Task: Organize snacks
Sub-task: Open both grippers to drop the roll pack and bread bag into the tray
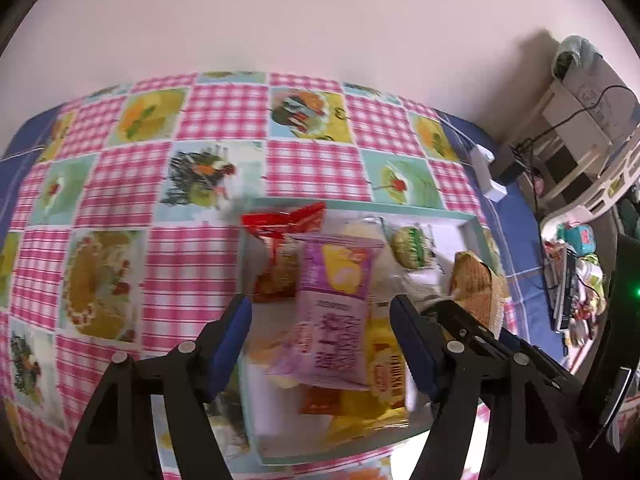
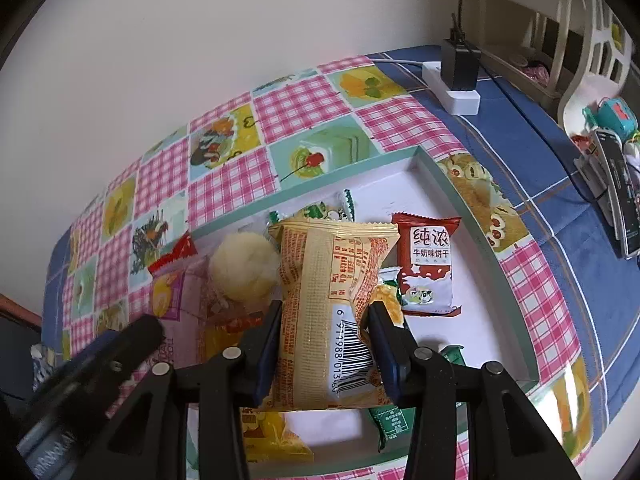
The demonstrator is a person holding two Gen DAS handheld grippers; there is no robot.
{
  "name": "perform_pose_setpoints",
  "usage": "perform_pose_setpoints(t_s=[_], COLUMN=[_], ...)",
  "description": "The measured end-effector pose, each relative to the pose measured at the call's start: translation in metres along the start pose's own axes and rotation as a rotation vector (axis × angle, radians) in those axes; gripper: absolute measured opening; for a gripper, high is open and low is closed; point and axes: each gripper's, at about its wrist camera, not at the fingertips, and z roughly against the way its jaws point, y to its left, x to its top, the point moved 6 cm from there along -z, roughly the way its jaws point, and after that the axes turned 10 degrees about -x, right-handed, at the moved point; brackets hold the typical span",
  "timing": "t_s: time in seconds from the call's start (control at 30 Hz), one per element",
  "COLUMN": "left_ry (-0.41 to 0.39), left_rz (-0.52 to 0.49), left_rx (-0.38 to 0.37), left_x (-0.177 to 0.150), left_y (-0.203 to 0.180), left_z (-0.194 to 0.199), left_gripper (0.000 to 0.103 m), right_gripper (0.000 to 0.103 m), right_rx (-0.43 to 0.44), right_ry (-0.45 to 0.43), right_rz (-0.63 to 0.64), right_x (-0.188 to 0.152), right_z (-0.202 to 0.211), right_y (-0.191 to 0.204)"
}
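- Table, patchwork cloth: wide bare stretch left of and behind the tray; wall close along the far edge; power strip near the far right corner.
- Tray, teal rim, white floor: far right part open.
- Tray contents: purple packet on yellow packets, red packet, pale round bun, milk-biscuit packet, green sweets.
- Left gripper: released, fingers parted, purple packet below between them, untouched.
- Right gripper: clamped on the orange packet, raised over the tray's middle.
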Motion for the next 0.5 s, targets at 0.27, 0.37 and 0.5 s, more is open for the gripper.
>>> perform_pose_setpoints(t_s=[0.27, 0.37, 0.5], left_ry=[-0.055, -0.078, -0.086], left_rz=[0.037, 0.053, 0.046], left_rx=[0.119, 0.187, 0.274], left_x=[-0.005, -0.009, -0.019], left_y=[0.034, 0.05, 0.068], left_z=[0.02, 0.028, 0.037], left_gripper=[0.086, 0.098, 0.1], right_gripper=[0.063, 0.069, 0.08], right_rx=[-0.002, -0.01, -0.022], right_ry=[-0.009, -0.012, -0.042], right_rz=[0.048, 0.061, 0.073], right_x=[-0.01, -0.016, -0.022], right_z=[0.002, 0.004, 0.01], right_y=[0.011, 0.014, 0.018])
